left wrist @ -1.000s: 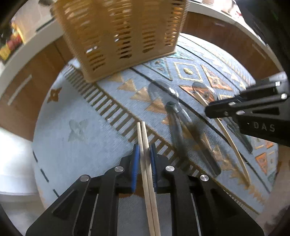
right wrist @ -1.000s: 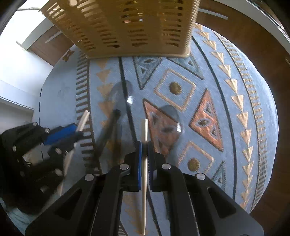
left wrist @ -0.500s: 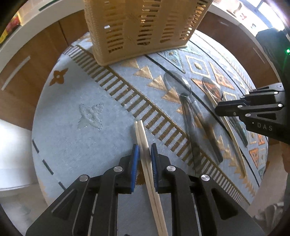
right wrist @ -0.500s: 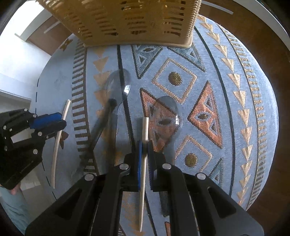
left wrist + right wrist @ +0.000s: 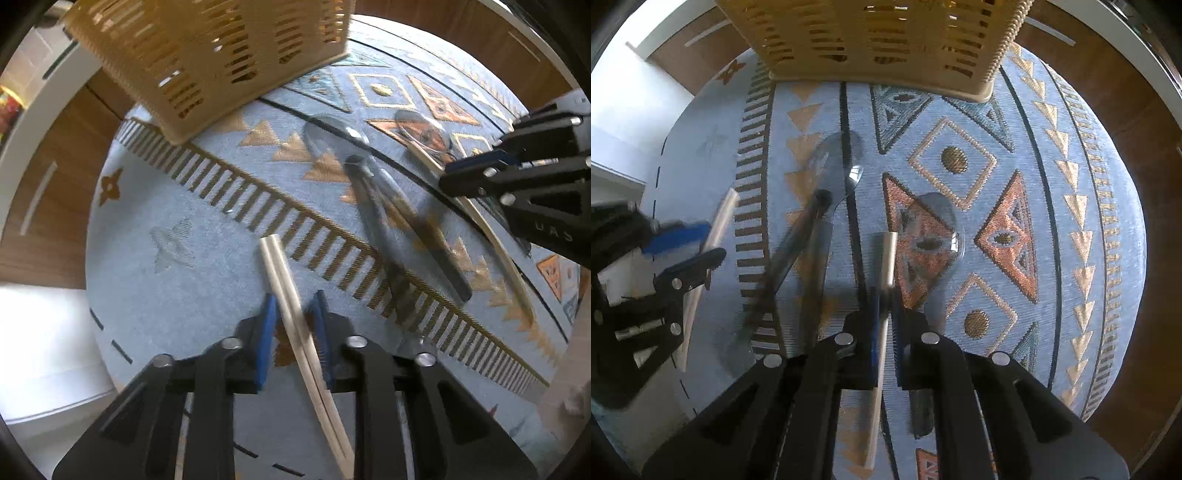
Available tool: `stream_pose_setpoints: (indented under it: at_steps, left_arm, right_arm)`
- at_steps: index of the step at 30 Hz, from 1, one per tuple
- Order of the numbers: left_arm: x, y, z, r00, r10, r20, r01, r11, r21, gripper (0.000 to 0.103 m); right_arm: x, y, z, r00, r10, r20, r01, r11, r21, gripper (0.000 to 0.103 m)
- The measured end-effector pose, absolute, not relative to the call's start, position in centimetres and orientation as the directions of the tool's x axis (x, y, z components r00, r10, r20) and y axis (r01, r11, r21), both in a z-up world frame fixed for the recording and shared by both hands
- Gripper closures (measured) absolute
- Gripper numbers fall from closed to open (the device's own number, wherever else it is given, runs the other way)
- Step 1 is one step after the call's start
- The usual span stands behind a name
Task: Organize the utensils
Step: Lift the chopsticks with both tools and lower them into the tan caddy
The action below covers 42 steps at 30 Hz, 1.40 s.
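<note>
My left gripper (image 5: 294,306) is open, its blue pads on either side of a pair of pale wooden chopsticks (image 5: 284,273) that lie on the patterned cloth (image 5: 166,206). My right gripper (image 5: 884,295) is shut on a single pale chopstick (image 5: 888,258) and also shows in the left wrist view (image 5: 476,173). A slatted tan basket (image 5: 207,55) stands at the far side of the cloth; it also shows in the right wrist view (image 5: 882,40). Two clear plastic spoons (image 5: 834,162) (image 5: 934,229) and a dark-handled utensil (image 5: 801,232) lie between the grippers.
The cloth covers a round table with wooden cabinet fronts (image 5: 44,184) and a white counter edge (image 5: 22,122) around it. My left gripper appears at the left of the right wrist view (image 5: 683,251).
My left gripper has opened around the chopstick pair, which now lies slanted on the cloth. My right gripper has kept its chopstick and moved closer to the basket.
</note>
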<state>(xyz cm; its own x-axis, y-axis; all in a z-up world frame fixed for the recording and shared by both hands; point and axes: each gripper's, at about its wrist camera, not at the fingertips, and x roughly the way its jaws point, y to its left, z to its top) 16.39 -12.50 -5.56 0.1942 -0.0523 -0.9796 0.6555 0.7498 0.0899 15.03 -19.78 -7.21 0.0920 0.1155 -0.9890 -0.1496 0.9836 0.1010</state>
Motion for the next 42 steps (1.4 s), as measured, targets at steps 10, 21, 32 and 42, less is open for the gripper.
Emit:
stream_pose_setpoints:
  at_steps: [10, 21, 32, 42]
  left_arm:
    - [15.1, -9.1, -3.8, 0.282, -0.252, -0.926, 0.532, 0.844, -0.068, 0.094]
    - [10.6, -3.5, 5.5, 0.643, -0.536, -0.547, 0.462, 0.841, -0.281, 0.095]
    - [10.2, -5.2, 13.6, 0.848, -0.503, -0.167, 0.47, 0.859, -0.201, 0.095]
    - [14.1, -8.0, 18.4, 0.886, -0.462, -0.029, 0.445, 0.867, -0.224, 0.095]
  right_arm:
    - [11.8, -21.3, -4.7, 0.216, 0.242, -0.946, -0.195, 0.96, 0.201, 0.099]
    - [4.7, -24.8, 3.1, 0.52, 0.419, -0.744, -0.294, 0.906, 0.304, 0.099]
    - [5.3, -26.5, 11.9, 0.77, 0.452, -0.451, -0.311, 0.882, 0.353, 0.099]
    - [9.4, -30.7, 18.9, 0.937, 0.284, -0.205, -0.201, 0.915, 0.349, 0.099]
